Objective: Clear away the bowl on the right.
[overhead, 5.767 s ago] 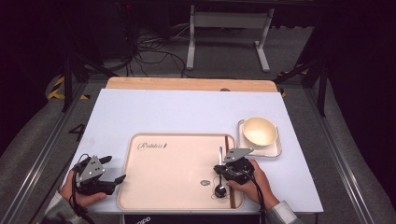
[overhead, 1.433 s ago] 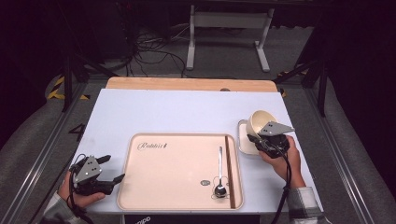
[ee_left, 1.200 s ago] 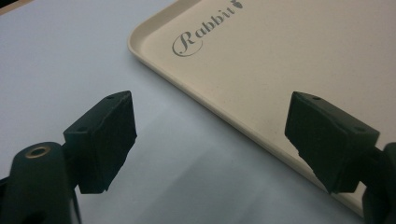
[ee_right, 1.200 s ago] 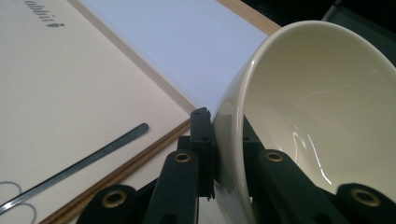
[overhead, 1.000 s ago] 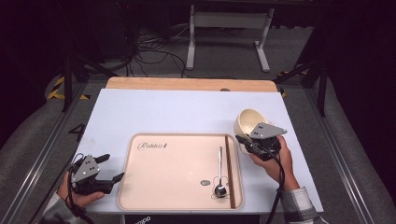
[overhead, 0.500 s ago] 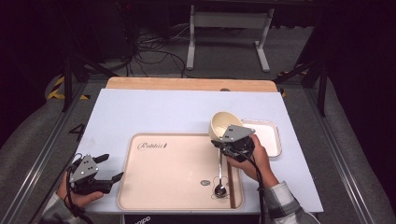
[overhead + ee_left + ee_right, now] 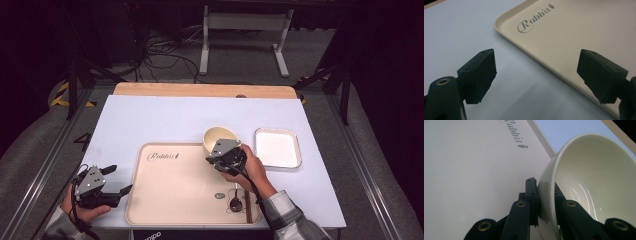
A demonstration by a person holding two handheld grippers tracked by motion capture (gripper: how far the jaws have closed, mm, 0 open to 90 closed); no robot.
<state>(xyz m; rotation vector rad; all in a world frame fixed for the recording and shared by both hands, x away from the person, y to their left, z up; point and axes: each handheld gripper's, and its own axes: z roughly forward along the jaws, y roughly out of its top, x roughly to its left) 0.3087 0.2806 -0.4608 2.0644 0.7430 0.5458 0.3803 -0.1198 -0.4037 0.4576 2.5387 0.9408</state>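
Note:
A cream bowl (image 7: 217, 137) hangs tilted over the far right part of the beige tray (image 7: 170, 195), which is printed "Rabbit". My right gripper (image 7: 221, 151) is shut on the bowl's wall. In the right gripper view one black jaw presses outside and the other inside the bowl (image 7: 596, 180), with my right gripper (image 7: 546, 195) above the tray (image 7: 471, 170). My left gripper (image 7: 119, 179) rests open at the tray's left edge. In the left gripper view my left gripper (image 7: 536, 75) has nothing between its jaws, and the tray's corner (image 7: 579, 35) lies ahead.
A white square plate (image 7: 277, 147) sits on the white table to the right of the tray. A dark spoon (image 7: 234, 202) and a brown stick (image 7: 247, 206) lie at the tray's near right. A wooden board (image 7: 200, 90) edges the far side.
My right gripper has carried the bowl from the white square plate leftward and slightly down, to above the tray. The plate now lies bare. My left gripper has stayed in place.

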